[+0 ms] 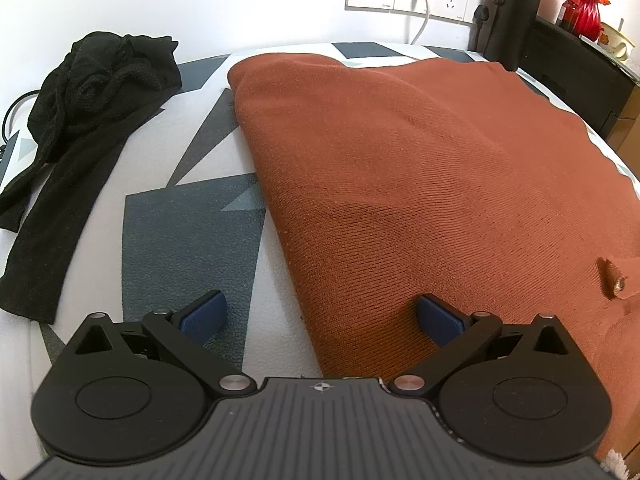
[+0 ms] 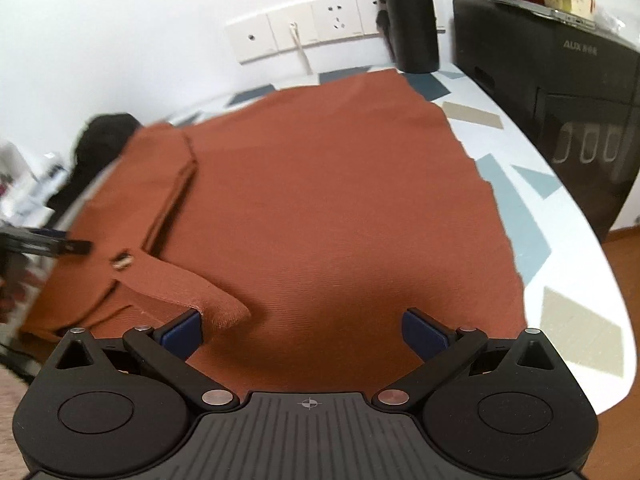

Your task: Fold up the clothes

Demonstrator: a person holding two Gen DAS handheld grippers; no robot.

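1. The worktop (image 1: 192,216), white with grey-blue geometric patches, is carrying everything; its bare area along the left and right sides is giving room to turn cloth over.
2. The rust-orange knit garment (image 2: 320,200) is lying spread flat across the middle of the worktop, reaching from the near edge almost to the far wall, so that its edges can be reached for folding. A sleeve or side panel on its left is already lying doubled over the body, and a buttoned flap (image 2: 122,261) is sitting near the near-left corner.
3. A crumpled black garment (image 1: 80,120) is waiting at the far left, well apart, probably set aside for its own turn.
4. A black bottle (image 2: 408,16) is standing at the far edge, just beyond the cloth.
5. The left gripper (image 1: 320,318) is hovering over the garment's near-left edge, jaws spread wide and holding nothing.
6. The right gripper (image 2: 304,330) is hovering over the near hem, jaws likewise apart and empty, with a folded cuff just beside its left finger.
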